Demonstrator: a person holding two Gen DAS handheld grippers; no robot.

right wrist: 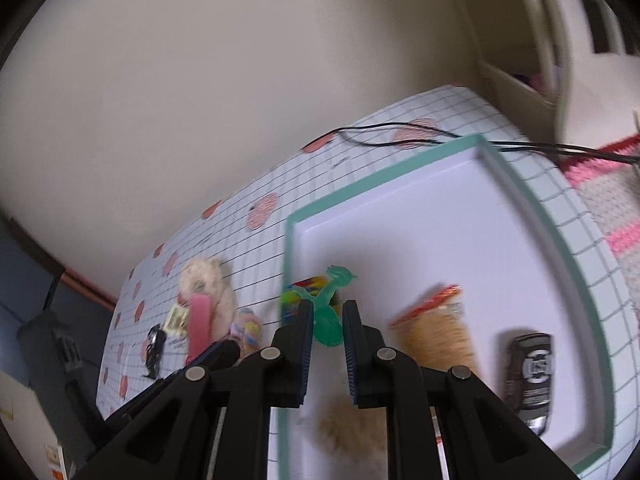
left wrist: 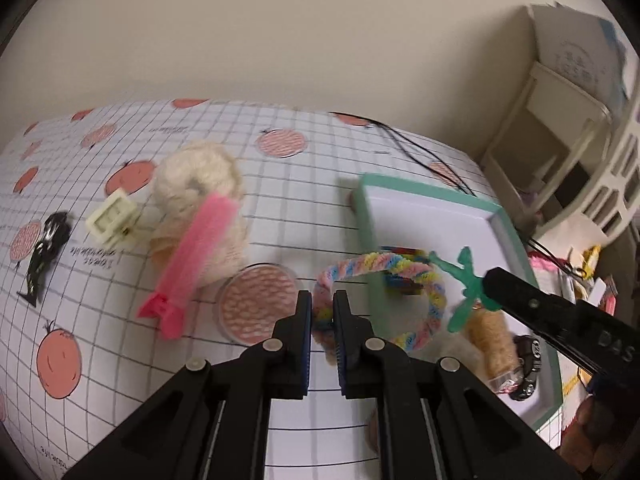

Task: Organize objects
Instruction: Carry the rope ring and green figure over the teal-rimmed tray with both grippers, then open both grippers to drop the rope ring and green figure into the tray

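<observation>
A plain beige wall [left wrist: 280, 32] backs a table covered with a grid-printed cloth [left wrist: 120, 280] dotted with orange fruit. At its left edge in the left wrist view lies a black hair clip [left wrist: 44, 250], then a cream claw clip [left wrist: 112, 216], both on the cloth. Beside them a fluffy cream scrunchie [left wrist: 196, 180] sits under a pink hair clip [left wrist: 192, 264] that lies tilted across it.

The left gripper [left wrist: 322, 312] has its jaws drawn narrow onto a pastel twisted hair band [left wrist: 400, 264], whose loop lies over the near rim of a green-edged tray [left wrist: 404, 186].

Farther right, the right gripper [right wrist: 326, 320] holds a translucent green clip [left wrist: 466, 280] between narrow jaws above the tray's white floor. On that floor lie a tan furry clip [right wrist: 436, 332] and a dark car key fob [right wrist: 530, 364].

Black cables [right wrist: 400, 136] run over the cloth behind the tray. At the far right stand a cream shelf unit [left wrist: 560, 112] and a cream slotted basket [left wrist: 616, 184], with a pink-and-cream crocheted mat [right wrist: 608, 208] off the table's end.
</observation>
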